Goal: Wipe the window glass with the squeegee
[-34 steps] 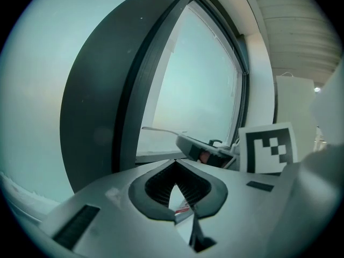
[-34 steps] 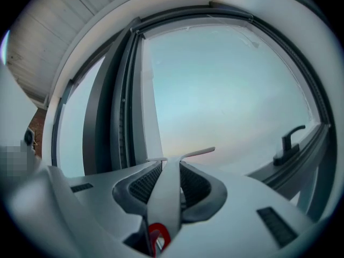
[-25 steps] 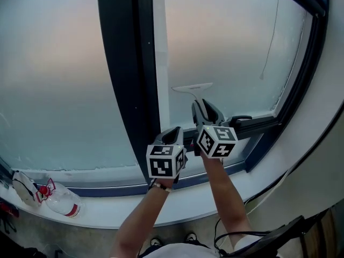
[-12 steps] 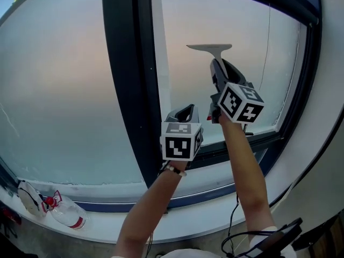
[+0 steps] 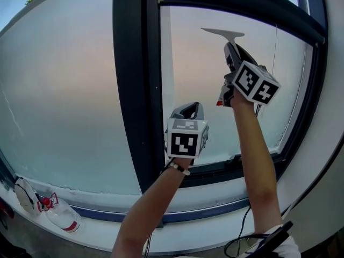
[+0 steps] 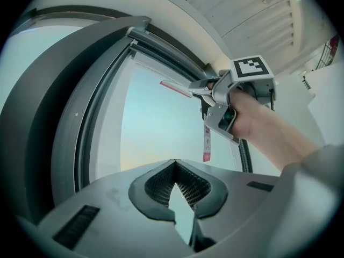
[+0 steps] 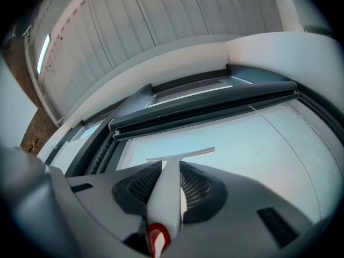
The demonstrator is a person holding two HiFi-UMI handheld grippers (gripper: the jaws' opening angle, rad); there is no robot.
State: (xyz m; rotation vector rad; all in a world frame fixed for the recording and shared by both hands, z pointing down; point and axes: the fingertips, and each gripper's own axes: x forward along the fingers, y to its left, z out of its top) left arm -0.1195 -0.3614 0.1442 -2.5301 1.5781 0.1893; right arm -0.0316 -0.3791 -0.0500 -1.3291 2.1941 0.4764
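Right gripper is clamping its jaws on the handle of the squeegee. In the right gripper view the handle is sitting between the two dark ribbed pads, running straight out along them.

Squeegee is white and T-shaped. A thin, straight blade is crossing the top, and a flat handle is widening toward the gripper. A red part is showing at the handle's base. A red-and-white tag is hanging below the gripper.

The blade is sitting high on the right pane of the window glass, just under the dark upper frame. Whether it is touching the glass cannot be told.

Left gripper is hanging lower, near the dark upright post. Its jaws are closed on each other with nothing between them.

The glass is looking frosted, pale blue with a pinkish band. A plastic bottle is lying on the sill at far left.
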